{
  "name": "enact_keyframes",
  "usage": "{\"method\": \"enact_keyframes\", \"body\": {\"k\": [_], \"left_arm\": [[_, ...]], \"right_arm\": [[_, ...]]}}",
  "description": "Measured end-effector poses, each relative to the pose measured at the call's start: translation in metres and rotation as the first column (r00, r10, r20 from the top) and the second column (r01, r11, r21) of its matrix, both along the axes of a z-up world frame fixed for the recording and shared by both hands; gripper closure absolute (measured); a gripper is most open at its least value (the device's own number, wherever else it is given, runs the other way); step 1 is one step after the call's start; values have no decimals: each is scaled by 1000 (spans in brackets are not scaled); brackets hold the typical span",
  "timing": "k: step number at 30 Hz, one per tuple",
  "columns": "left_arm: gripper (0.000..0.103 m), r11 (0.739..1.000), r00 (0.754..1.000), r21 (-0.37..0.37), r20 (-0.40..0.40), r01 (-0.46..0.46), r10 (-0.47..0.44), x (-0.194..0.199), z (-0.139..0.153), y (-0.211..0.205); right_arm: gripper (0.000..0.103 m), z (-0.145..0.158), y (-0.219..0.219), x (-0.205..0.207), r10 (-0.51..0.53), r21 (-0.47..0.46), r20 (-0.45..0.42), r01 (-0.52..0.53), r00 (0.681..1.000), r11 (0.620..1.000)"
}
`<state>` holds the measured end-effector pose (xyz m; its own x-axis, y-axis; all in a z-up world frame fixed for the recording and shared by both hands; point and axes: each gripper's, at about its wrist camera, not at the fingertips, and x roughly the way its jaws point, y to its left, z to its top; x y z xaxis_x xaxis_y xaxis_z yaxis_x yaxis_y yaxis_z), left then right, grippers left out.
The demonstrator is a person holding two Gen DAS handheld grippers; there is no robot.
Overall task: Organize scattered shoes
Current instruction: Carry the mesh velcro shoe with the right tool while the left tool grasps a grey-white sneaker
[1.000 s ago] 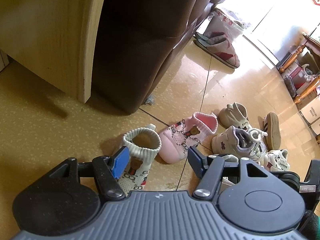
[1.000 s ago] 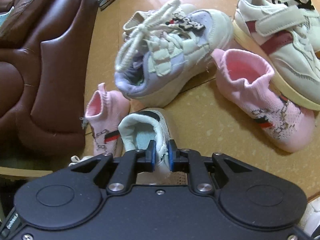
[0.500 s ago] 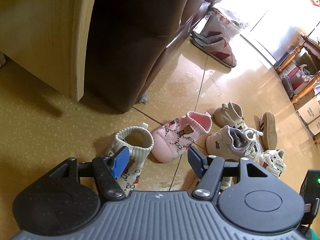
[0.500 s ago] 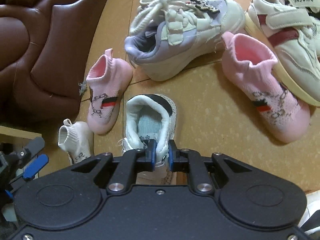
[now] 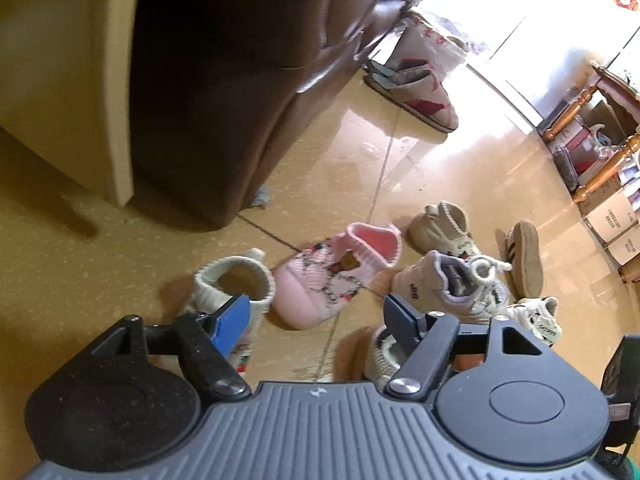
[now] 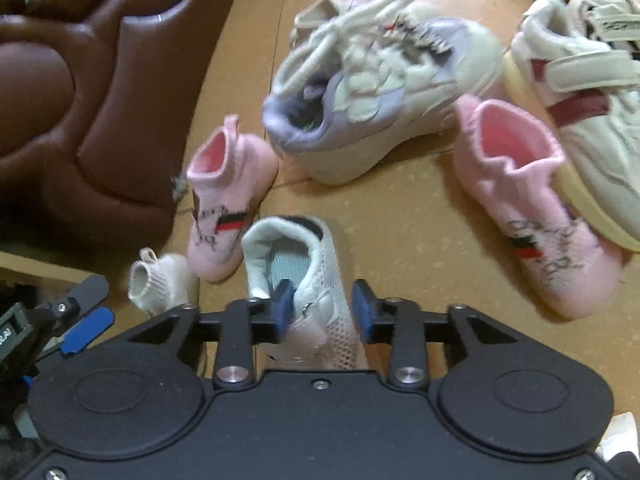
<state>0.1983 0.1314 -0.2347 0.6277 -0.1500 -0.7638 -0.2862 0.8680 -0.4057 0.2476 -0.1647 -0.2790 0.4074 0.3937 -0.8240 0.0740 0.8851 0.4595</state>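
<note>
The right tool (image 6: 320,314) stands open, its two blue pads on either side of a white mesh shoe (image 6: 308,280). One pad is near the shoe's opening and the other is beside its outer wall with a small gap, so the shoe is not clamped; it seems to sit on the floor (image 6: 400,248) by its own weight. I judge that this shoe is set here on purpose, close beside a pink shoe (image 6: 226,208) and a cream sock shoe (image 6: 158,282), to begin a row next to the brown sofa (image 6: 80,100).

The left tool (image 5: 316,312) is also released, jaws wide apart, and holds nothing. It hangs low over the floor, just above the cream sock shoe (image 5: 236,284), probably ready to straighten it or take the next one.

The other shoes are not sorted yet. The second pink shoe (image 6: 536,216) lies apart from its partner, leaning against a velcro sneaker (image 6: 580,96), and a laced sneaker (image 6: 380,92) sits between the two pink ones. Matching the pink pair looks like a reasonable next step.
</note>
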Motion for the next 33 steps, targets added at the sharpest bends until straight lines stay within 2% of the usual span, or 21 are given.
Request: {"method": "enact_keyframes", "body": {"k": [6, 15, 19, 21, 23, 26, 28, 30, 33], "left_arm": [[29, 999, 999, -16, 8, 38, -37, 11, 4, -24], [29, 997, 997, -38, 17, 71, -71, 36, 6, -68], [29, 997, 1000, -75, 10, 24, -23, 47, -1, -81], [29, 992, 1000, -124, -2, -10, 10, 52, -8, -85], [30, 977, 998, -206, -32, -59, 54, 58, -19, -85], [31, 937, 990, -321, -81, -136, 116, 64, -34, -89], [33, 910, 974, -351, -122, -221, 190, 64, -42, -94], [40, 888, 956, -357, -147, -291, 254, 64, -46, -95], [44, 860, 937, -375, -176, -347, 301, 70, -51, -100]], "right_arm": [[61, 27, -27, -13, -37, -55, 90, 42, 995, 998], [61, 61, -105, -26, -141, -127, 193, 168, 971, 978], [61, 69, -146, -19, -230, -115, 197, 255, 953, 960], [61, 73, -159, -13, -249, -110, 205, 275, 946, 955], [61, 77, -171, -3, -263, -113, 215, 292, 941, 950], [61, 75, -185, 14, -282, -125, 224, 314, 933, 941], [61, 73, -193, 24, -293, -131, 231, 329, 928, 935], [61, 71, -200, 33, -305, -133, 231, 340, 924, 931], [61, 67, -205, 45, -310, -152, 230, 348, 923, 925]]}}
